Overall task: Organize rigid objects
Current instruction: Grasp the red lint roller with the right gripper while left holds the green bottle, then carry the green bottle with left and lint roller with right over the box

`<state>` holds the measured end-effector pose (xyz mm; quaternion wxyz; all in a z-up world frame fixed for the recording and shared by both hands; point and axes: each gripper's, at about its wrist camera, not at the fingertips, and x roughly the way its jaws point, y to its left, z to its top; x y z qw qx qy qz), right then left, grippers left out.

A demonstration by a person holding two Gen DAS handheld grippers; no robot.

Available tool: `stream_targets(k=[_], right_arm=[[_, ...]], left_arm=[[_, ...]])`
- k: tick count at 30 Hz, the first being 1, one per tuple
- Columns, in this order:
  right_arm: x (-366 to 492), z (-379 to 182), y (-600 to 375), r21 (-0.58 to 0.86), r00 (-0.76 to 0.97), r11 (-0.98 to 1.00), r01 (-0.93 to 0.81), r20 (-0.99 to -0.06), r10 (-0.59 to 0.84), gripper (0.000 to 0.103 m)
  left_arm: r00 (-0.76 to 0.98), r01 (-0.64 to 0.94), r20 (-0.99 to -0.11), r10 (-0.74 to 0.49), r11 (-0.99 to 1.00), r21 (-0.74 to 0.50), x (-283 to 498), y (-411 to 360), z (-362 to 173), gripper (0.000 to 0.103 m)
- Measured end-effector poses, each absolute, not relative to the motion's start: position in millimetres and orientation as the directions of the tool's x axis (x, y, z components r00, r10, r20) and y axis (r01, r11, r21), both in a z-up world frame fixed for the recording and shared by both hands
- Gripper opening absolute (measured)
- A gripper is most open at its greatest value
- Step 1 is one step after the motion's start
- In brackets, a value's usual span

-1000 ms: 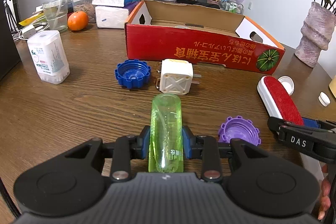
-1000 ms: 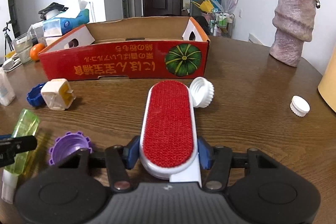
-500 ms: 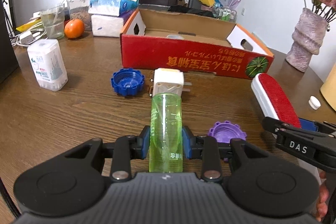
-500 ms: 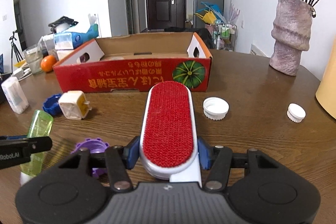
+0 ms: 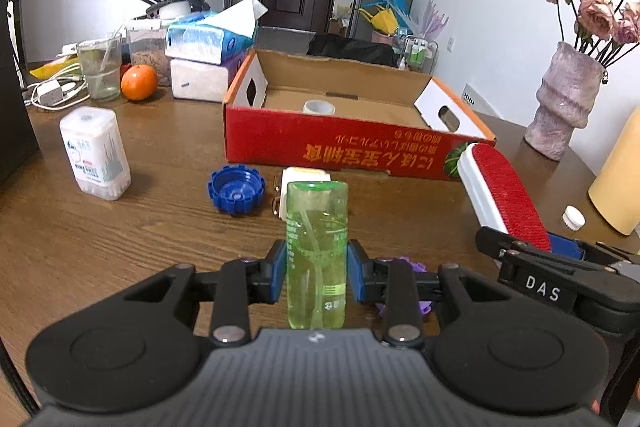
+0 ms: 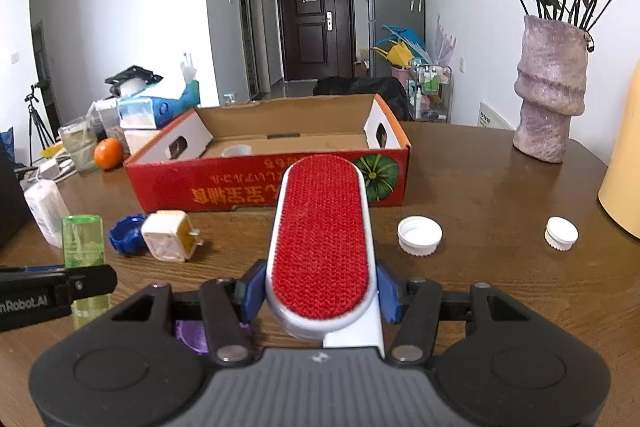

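Observation:
My left gripper [image 5: 317,277] is shut on a clear green bottle [image 5: 316,247] and holds it above the table; the bottle also shows in the right wrist view [image 6: 83,239]. My right gripper [image 6: 320,293] is shut on a red-and-white lint brush [image 6: 322,239], also raised; the brush shows in the left wrist view [image 5: 500,195]. The open red cardboard box [image 5: 340,147] stands ahead, with a white tape roll [image 5: 319,107] inside. On the table lie a blue cap [image 5: 237,189], a white plug adapter [image 6: 168,235], a purple cap [image 6: 192,335] and two white caps [image 6: 420,235] [image 6: 561,233].
A white rectangular container [image 5: 95,153] stands at the left, with an orange [image 5: 139,82], a glass [image 5: 99,69] and tissue packs [image 5: 208,43] behind it. A purple vase with roses [image 6: 548,107] and a yellow object [image 6: 622,179] stand at the right.
Both grippers have risen with the bottle and the brush, so the box's inside and the tape roll now show. The caps and adapter have not moved.

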<state>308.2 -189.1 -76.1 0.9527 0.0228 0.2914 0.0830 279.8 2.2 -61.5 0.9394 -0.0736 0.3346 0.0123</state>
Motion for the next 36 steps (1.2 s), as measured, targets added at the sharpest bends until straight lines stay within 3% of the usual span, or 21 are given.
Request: stream_targets(k=[36], right_arm=[[348, -31, -180, 0.087, 0.853, 0.983, -0.164, -0.487, 0.186, 0.055]], left_arm=[[0.869, -0.077, -0.494, -0.006, 0.986, -0.148, 336, -13, 1, 0.032]])
